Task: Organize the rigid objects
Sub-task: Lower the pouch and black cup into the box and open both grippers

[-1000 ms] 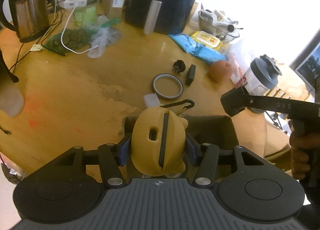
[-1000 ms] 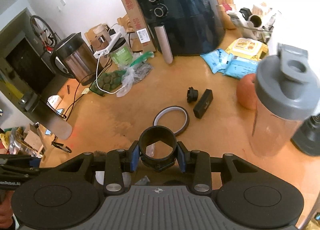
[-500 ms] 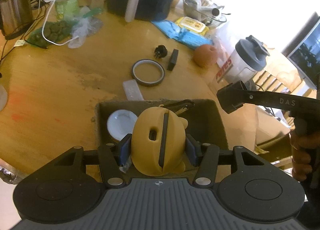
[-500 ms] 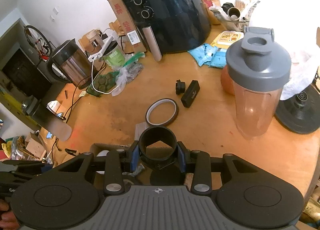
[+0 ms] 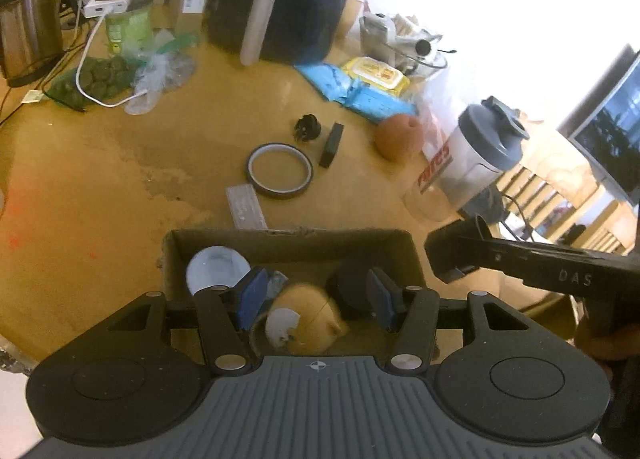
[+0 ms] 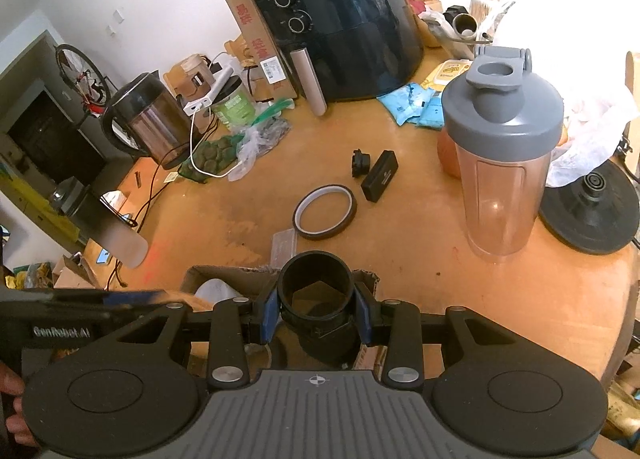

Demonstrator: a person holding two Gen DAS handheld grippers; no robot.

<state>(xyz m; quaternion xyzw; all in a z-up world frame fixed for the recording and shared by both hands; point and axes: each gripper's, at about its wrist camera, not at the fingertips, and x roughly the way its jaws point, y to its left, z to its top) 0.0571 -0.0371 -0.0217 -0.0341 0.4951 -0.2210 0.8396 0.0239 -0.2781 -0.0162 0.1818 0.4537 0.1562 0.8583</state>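
My left gripper [image 5: 314,295] hangs over the cardboard box [image 5: 288,240] at the lower centre of the left wrist frame; its fingers [image 5: 251,293] are spread wide and pinch nothing; the yellow toy [image 5: 310,319] lies below and between them inside the box, blurred, touching neither pad that I can see; a white round lid [image 5: 216,269] sits in the box's left end, and a dark round thing [image 5: 346,287] rests beside the toy, partly behind my right pad.

My right gripper [image 6: 316,315] is at lower centre of the right wrist frame; its fingers [image 6: 267,313] are pinching the black ring-shaped tube [image 6: 317,291] from both sides, its opening facing up, above the box's near edge.

Readable writing: "DAS" on the right gripper's body at the right edge of the left view; "GenRobot.AI" on the left gripper's body at the left edge of the right view; red lettering on the shaker bottle [image 5: 472,155], too blurred to read; on the counter [image 5: 100,179], the tape roll [image 5: 279,170] lies just beyond the box.
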